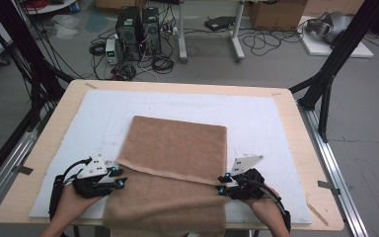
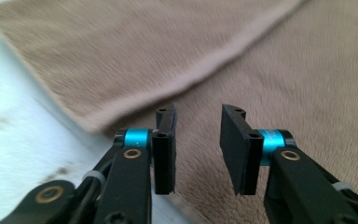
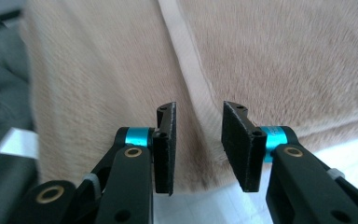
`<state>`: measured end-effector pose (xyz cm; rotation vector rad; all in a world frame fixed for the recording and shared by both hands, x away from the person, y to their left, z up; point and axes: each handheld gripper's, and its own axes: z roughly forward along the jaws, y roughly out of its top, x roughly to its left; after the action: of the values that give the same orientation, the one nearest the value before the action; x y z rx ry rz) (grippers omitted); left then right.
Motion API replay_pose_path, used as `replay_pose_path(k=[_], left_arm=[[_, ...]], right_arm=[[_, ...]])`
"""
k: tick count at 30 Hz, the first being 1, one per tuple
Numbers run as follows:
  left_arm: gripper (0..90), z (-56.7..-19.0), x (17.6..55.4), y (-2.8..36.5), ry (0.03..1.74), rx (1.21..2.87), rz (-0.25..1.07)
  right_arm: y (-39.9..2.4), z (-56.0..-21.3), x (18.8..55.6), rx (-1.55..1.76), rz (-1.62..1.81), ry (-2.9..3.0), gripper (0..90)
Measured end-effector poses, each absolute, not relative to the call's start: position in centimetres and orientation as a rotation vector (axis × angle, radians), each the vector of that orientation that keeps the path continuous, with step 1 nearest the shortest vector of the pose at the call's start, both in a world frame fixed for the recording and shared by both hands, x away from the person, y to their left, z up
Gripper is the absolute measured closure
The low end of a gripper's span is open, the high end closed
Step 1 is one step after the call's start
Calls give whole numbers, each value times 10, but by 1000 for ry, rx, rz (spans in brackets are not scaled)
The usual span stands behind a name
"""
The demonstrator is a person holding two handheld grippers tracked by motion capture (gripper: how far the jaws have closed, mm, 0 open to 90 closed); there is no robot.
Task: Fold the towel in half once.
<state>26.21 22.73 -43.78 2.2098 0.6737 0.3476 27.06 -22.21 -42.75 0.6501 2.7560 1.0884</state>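
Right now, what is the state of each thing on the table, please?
Brown towel: folded over itself, near end hanging off the table edge.
Left hand-held gripper: open, nothing gripped, at the towel's left edge.
Right hand-held gripper: open, nothing gripped, at the towel's right edge.

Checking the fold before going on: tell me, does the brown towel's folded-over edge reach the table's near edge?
No: in the high view the brown towel has its folded edge partway, single layer beyond.
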Motion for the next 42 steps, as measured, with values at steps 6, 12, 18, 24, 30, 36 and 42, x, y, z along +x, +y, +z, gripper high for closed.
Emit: replay_pose_path(k=[6, 12, 18, 24, 30, 36, 42], left_arm=[[679, -444, 268, 226, 678, 2201, 310], [850, -443, 269, 217, 694, 2203, 373], [859, -440, 283, 211, 752, 2153, 462], [859, -431, 310, 201, 811, 2111, 500], [756, -430, 310, 206, 835, 2097, 467], [673, -425, 279, 219, 767, 2098, 484], [644, -437, 250, 225, 708, 2120, 411]], right_arm=[[-219, -437, 275, 669, 1072, 2723, 537], [-220, -434, 286, 659, 1042, 2717, 830], [-215, -425, 306, 683, 962, 2656, 839], [-215, -416, 336, 749, 954, 2616, 837], [-220, -419, 336, 789, 1007, 2635, 692], [-232, -411, 301, 756, 1135, 2596, 602], [-230, -418, 266, 690, 1164, 2635, 560]])
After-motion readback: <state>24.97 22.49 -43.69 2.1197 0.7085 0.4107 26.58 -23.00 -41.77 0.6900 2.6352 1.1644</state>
